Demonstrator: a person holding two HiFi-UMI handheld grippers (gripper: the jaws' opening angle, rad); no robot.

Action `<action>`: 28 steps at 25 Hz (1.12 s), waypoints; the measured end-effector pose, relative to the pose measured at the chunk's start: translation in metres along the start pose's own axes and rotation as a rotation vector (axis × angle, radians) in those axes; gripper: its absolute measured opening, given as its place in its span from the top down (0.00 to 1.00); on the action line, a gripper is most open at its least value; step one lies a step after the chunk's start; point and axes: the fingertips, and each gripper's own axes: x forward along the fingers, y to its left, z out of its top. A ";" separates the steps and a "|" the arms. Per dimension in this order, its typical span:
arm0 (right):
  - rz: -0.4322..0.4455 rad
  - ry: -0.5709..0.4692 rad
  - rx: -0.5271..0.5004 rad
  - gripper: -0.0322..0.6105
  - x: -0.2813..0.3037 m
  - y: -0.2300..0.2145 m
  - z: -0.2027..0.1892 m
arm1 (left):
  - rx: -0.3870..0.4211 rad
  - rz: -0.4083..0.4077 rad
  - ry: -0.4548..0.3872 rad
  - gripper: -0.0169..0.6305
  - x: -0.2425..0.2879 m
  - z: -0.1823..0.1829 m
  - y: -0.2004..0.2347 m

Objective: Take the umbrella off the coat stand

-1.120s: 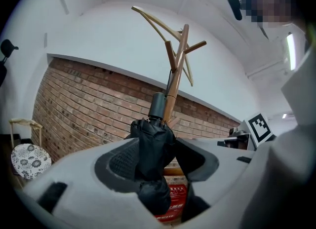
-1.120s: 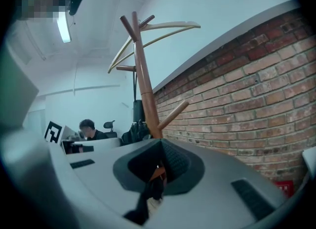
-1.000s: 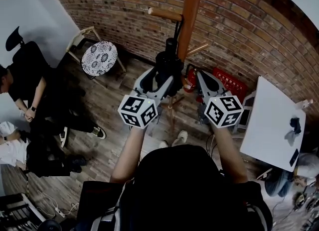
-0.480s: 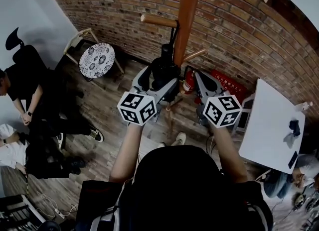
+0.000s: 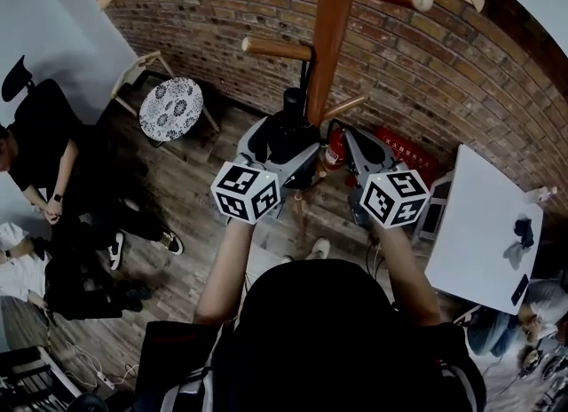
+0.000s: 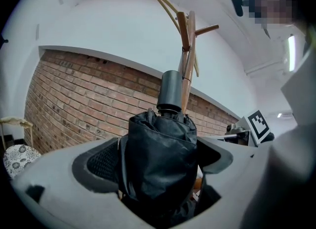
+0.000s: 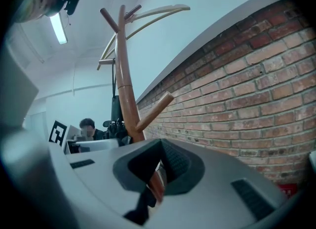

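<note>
- My left tongs (image 6: pixel 158 186) have just been opening and stand wide, with the folded black umbrella (image 6: pixel 160 144) between them, not pinched.
- The umbrella hangs by its strap (image 5: pixel 310 80) from a peg (image 5: pixel 275 48) of the wooden coat stand (image 5: pixel 330 37).
- My right tongs (image 7: pixel 157 176) show only a narrow gap and grip nothing.
- I'd clamp on the thick fabric bundle, then lift and slide the strap off the peg's end.
- There is no readable writing on the umbrella, and the print on the red box (image 5: pixel 408 148) is too small.
</note>
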 end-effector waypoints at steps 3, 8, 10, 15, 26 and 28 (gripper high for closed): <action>0.000 0.004 0.001 0.91 0.003 -0.004 -0.001 | 0.000 -0.018 0.008 0.27 0.006 -0.003 -0.002; -0.001 0.007 0.006 0.91 0.005 -0.011 -0.003 | 0.013 -0.023 0.028 0.27 0.018 -0.010 -0.004; -0.003 0.009 0.008 0.91 0.005 -0.014 -0.003 | 0.024 -0.024 0.038 0.27 0.021 -0.011 -0.005; -0.009 0.016 0.015 0.91 0.005 -0.021 -0.005 | 0.062 -0.031 0.076 0.27 0.027 -0.014 -0.008; -0.003 0.026 0.025 0.91 0.007 -0.023 -0.008 | 0.088 -0.013 0.103 0.28 0.026 -0.014 -0.008; -0.002 0.025 0.026 0.91 0.007 -0.022 -0.008 | 0.091 -0.009 0.105 0.30 0.024 -0.014 -0.008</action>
